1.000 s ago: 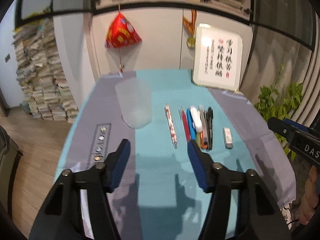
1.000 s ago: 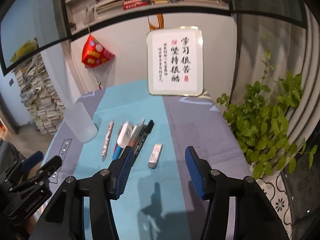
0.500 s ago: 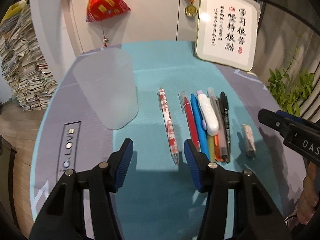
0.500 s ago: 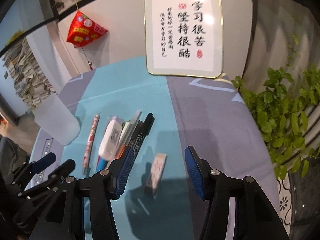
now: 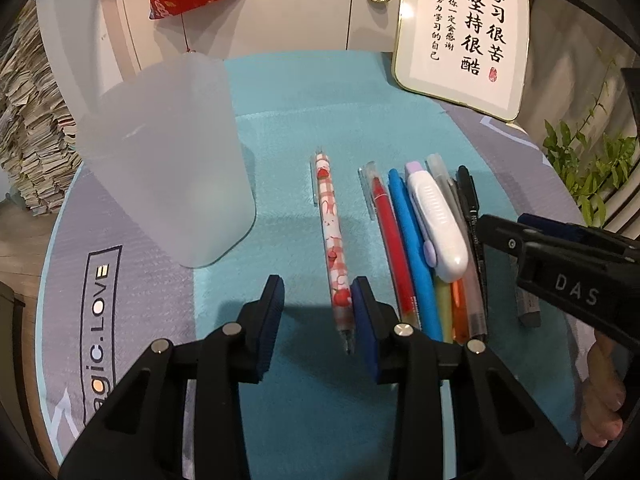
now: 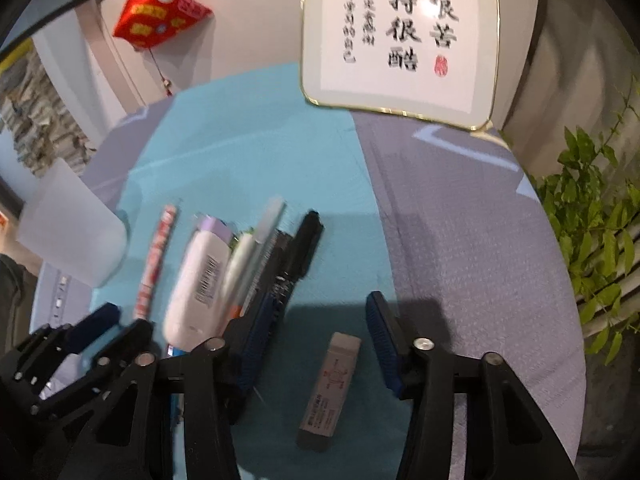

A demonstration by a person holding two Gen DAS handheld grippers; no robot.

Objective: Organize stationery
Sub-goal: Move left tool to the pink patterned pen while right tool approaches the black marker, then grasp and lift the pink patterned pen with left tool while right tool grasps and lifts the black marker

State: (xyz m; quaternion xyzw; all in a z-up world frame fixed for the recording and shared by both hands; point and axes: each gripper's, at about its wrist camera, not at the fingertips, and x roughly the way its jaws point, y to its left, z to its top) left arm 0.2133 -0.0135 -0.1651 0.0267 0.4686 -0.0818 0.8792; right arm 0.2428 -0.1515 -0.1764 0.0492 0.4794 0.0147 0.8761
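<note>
— Where is the patterned pen seen?

— It is laid flat on the worktop, its tip just beside the right pad of the left tool, which is held wide.

— And the right tool?

— It is held wide around the eraser; nothing is gripped.

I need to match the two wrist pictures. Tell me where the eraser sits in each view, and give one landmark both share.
Left wrist view: the eraser lies at the far right, mostly hidden behind the right tool, right of the pen row.
Right wrist view: the eraser lies bottom centre on the teal mat, between the open right tool's fingers.
Shared landmark: the framed calligraphy board, standing at the table's far edge.
</note>
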